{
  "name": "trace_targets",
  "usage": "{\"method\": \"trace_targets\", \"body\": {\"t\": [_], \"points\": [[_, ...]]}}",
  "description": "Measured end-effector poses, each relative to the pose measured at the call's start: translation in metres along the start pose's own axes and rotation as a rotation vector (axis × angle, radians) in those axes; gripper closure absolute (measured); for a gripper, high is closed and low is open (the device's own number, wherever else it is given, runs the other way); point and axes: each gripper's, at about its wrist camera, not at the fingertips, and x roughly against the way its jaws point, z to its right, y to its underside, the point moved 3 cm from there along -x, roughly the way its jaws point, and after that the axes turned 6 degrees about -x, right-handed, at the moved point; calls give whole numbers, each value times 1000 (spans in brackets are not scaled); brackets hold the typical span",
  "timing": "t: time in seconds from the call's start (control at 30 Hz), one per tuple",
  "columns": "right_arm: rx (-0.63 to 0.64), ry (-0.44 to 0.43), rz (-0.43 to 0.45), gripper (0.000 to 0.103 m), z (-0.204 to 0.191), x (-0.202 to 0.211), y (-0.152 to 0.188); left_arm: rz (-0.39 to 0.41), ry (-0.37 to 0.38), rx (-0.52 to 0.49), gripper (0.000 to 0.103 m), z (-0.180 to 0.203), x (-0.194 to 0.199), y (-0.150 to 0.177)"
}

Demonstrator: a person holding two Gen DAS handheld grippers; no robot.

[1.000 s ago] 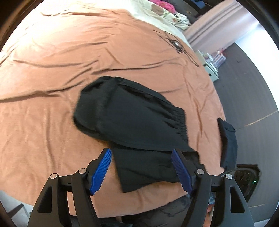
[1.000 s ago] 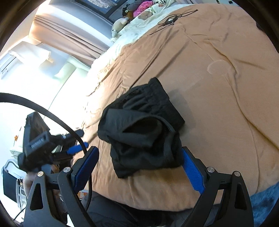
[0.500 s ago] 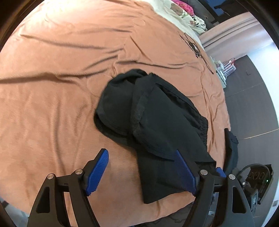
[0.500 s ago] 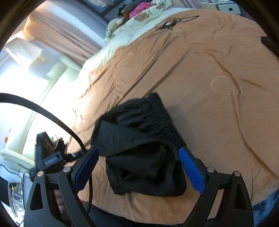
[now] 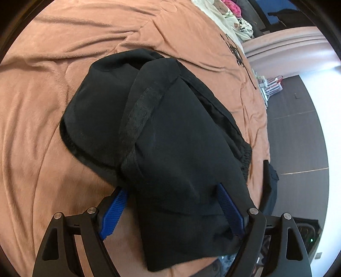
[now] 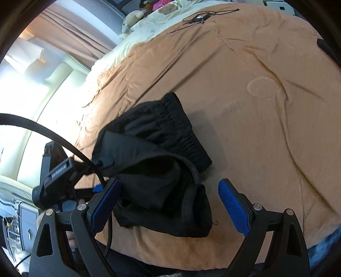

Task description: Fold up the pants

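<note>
Black pants (image 5: 170, 132) lie in a thick folded bundle on the orange blanket (image 5: 42, 106), with the elastic waistband (image 6: 179, 127) on the far side in the right wrist view. My left gripper (image 5: 170, 188) is low over the bundle's near end. Its jaws are opening, with the cloth between the blue pads and draped over the right one. My right gripper (image 6: 169, 182) stands open around the other end of the pants (image 6: 153, 181), its right pad clear of the cloth. The left gripper's black body (image 6: 57, 176) shows at the left of that view.
A second dark garment (image 5: 270, 183) hangs at the bed's right edge. A black cord (image 6: 198, 18) lies far up the blanket near plush toys (image 6: 132, 18) and pale bedding. A black cable (image 6: 42, 130) loops past the left gripper. Dark floor (image 5: 298, 127) lies beyond the bed.
The left gripper has come down close to the pants and its jaws have spread wider around the cloth. The right gripper shifted slightly; its right pad now stands clear of the bundle.
</note>
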Motion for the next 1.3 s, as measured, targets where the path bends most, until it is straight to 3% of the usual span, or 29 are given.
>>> {"method": "trace_targets", "body": {"t": [0.3, 0.33, 0.4, 0.5, 0.57, 0.6, 0.67, 0.73, 0.87, 1.3], "points": [[26, 15, -18, 10, 6, 2, 8, 170, -95, -33, 19, 0, 31, -22], [31, 19, -23, 11, 7, 3, 10, 191, -96, -43, 23, 1, 37, -25], [40, 15, -39, 19, 9, 4, 14, 218, -100, -56, 32, 3, 44, -29], [43, 0, -65, 36, 14, 4, 18, 230, -127, -78, 55, 8, 45, -37], [31, -39, -80, 54, 17, 3, 18, 226, -146, -87, 71, 11, 44, -42], [20, -62, -86, 58, 19, 3, 17, 228, -152, -93, 81, 12, 44, -43], [12, -88, -81, 79, 24, 4, 15, 242, -160, -113, 90, 19, 47, -45], [16, -101, -74, 90, 28, 6, 15, 257, -166, -137, 91, 30, 51, -51], [31, -110, -62, 97, 34, 9, 18, 271, -169, -177, 92, 49, 57, -60], [31, -122, -80, 98, 37, 12, 37, 209, -191, -306, 92, 108, 23, -90]]}}
